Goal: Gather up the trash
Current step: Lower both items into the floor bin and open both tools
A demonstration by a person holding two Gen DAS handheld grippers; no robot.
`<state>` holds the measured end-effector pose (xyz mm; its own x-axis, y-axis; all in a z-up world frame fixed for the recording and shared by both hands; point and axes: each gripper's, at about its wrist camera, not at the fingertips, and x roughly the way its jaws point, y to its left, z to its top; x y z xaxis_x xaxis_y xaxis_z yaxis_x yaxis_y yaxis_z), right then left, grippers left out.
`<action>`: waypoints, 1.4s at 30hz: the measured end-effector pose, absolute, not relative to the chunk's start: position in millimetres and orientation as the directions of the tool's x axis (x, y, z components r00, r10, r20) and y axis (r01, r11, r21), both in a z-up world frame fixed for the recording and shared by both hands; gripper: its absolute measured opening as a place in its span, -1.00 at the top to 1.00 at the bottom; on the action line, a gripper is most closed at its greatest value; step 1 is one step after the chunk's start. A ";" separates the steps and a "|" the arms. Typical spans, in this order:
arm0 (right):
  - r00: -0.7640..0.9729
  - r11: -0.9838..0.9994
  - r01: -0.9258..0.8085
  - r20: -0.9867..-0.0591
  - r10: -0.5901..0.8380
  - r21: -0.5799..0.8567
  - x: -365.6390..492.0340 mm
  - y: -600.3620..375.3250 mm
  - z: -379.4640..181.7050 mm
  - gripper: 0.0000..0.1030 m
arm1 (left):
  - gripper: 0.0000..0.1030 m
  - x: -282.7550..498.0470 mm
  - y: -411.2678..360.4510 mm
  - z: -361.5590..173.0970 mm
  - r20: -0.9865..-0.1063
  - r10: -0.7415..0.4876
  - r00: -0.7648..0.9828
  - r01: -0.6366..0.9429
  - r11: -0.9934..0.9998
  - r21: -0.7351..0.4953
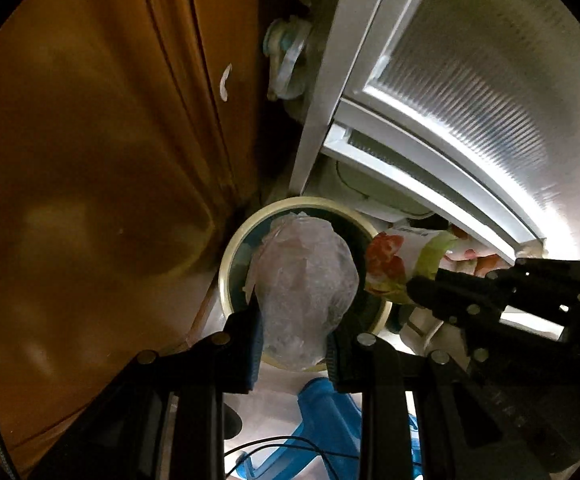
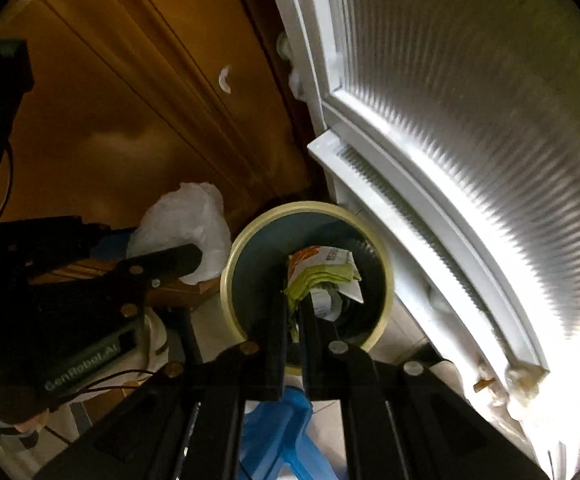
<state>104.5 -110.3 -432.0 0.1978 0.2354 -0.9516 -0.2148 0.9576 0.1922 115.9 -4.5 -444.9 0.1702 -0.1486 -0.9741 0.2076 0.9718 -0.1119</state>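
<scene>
A round bin with a cream rim point(image 1: 229, 256) and a dark inside stands on the floor below both grippers. My left gripper point(image 1: 296, 340) is shut on a crumpled clear plastic bag point(image 1: 306, 280), which hangs over the bin's mouth. My right gripper point(image 2: 294, 306) is shut on a folded green, orange and white wrapper point(image 2: 322, 272), held just above the bin's rim point(image 2: 233, 280). In the right wrist view the left gripper point(image 2: 193, 258) and its plastic bag point(image 2: 185, 220) sit left of the bin. The left wrist view shows the right gripper point(image 1: 426, 292) with the wrapper point(image 1: 394, 264) at the bin's right edge.
A brown wooden door point(image 1: 89, 160) rises close on the left. A white-framed ribbed glass door point(image 2: 470, 140) stands on the right, so the bin sits in the corner between them. A blue plastic object point(image 1: 322, 412) and a thin black cable point(image 1: 290, 444) lie on the floor nearby.
</scene>
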 end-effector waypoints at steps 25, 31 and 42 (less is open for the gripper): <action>0.158 0.977 -0.091 -0.966 0.205 0.193 105.8 -130.5 -448.5 0.38 | -0.66 123.9 3.8 -444.7 -0.974 -0.187 0.128 0.126 0.977 -0.171; 0.155 0.979 -0.073 -0.967 0.201 0.192 102.5 -137.9 -452.9 0.38 | -0.83 120.5 2.0 -443.6 -0.978 -0.167 0.128 0.143 0.979 -0.149; 0.143 0.980 -0.049 -0.969 0.200 0.194 92.0 -138.4 -444.6 0.38 | -0.85 113.9 0.5 -425.5 -0.979 -0.141 0.146 0.180 0.977 -0.114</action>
